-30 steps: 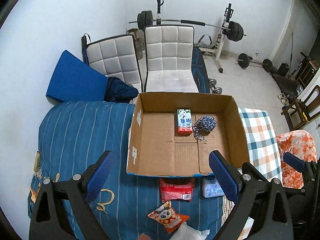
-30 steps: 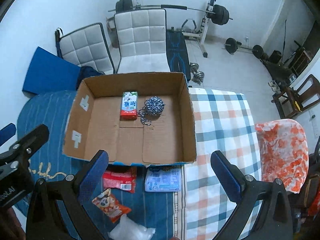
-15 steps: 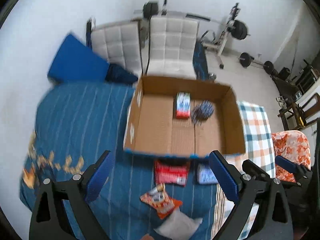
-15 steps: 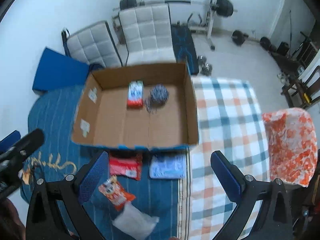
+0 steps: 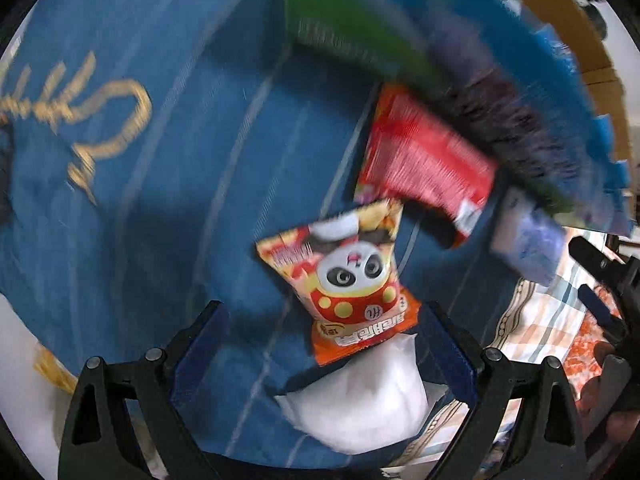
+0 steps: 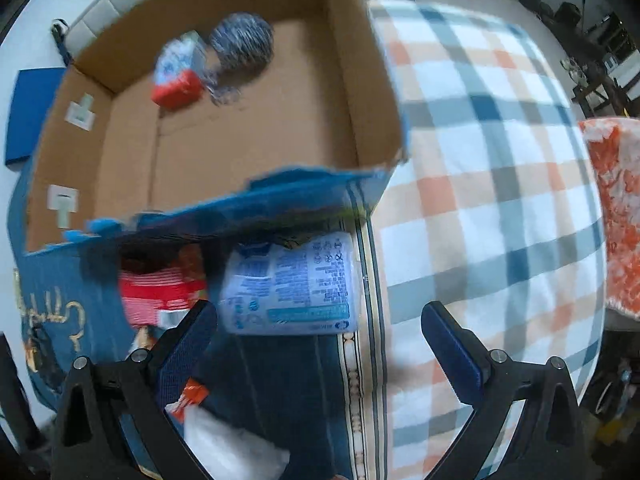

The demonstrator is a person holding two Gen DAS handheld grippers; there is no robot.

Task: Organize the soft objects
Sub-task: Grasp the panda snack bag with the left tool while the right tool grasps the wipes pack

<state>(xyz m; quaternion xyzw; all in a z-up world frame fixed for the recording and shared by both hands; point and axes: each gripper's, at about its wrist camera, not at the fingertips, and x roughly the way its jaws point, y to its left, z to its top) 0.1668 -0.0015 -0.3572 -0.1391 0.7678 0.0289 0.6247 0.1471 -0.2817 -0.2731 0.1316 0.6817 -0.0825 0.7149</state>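
Panda snack packet is lying just ahead of the left claw, overlapping a white pouch sitting between its spread fingers. Right claw is gaping too, just below the blue-printed pack.

In the right wrist view, the cardboard box fills the upper left, holding a carton left of a yarn ball, with a tissue pack below its front wall.
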